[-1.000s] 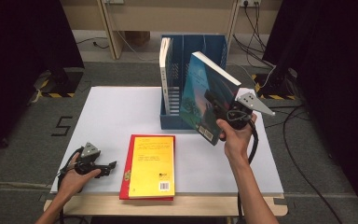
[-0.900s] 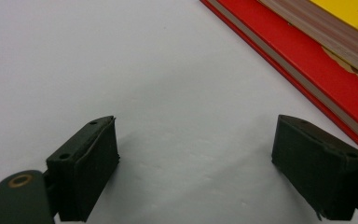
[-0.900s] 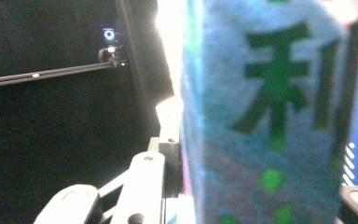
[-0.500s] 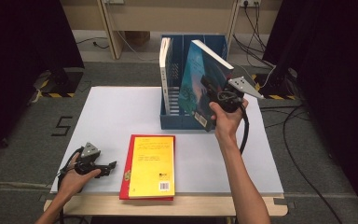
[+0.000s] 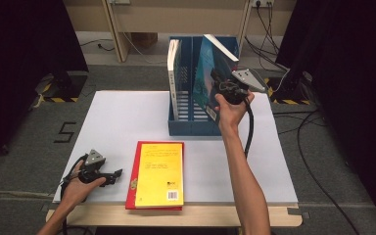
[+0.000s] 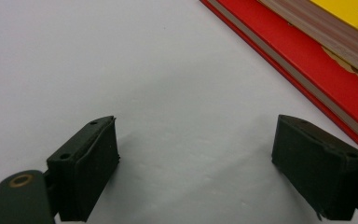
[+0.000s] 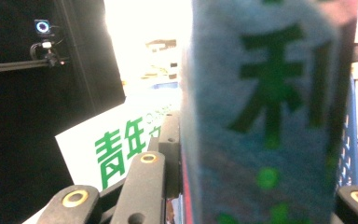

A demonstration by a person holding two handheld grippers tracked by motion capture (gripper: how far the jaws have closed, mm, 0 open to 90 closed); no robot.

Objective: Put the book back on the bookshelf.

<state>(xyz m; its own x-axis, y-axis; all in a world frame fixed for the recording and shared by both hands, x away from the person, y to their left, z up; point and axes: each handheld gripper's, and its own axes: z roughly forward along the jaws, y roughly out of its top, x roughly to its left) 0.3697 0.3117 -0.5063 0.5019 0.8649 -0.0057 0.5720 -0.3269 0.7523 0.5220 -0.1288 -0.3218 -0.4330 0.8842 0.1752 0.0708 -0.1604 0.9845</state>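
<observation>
Teal book [image 5: 206,78]: pinched by right gripper [image 5: 219,90], entering blue rack [image 5: 191,125] beside white book [image 5: 174,78]. Yellow book [image 5: 159,174], red book [image 5: 133,176]: unfiled. Left gripper [image 5: 112,175]: spread, idle.

Recording lab: dark curtains [image 5: 24,58], floor cables [image 5: 318,147]

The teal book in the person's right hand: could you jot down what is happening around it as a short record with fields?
Held item: teal paperback book, tilted, clamped in the right tool
Position: partly down in the blue plastic file rack
Rack contents: a white book standing upright in the left slot
Left tool: jaws open, holding nothing, resting on the white table
Waiting: yellow book lying flat on a red book near the front edge
</observation>
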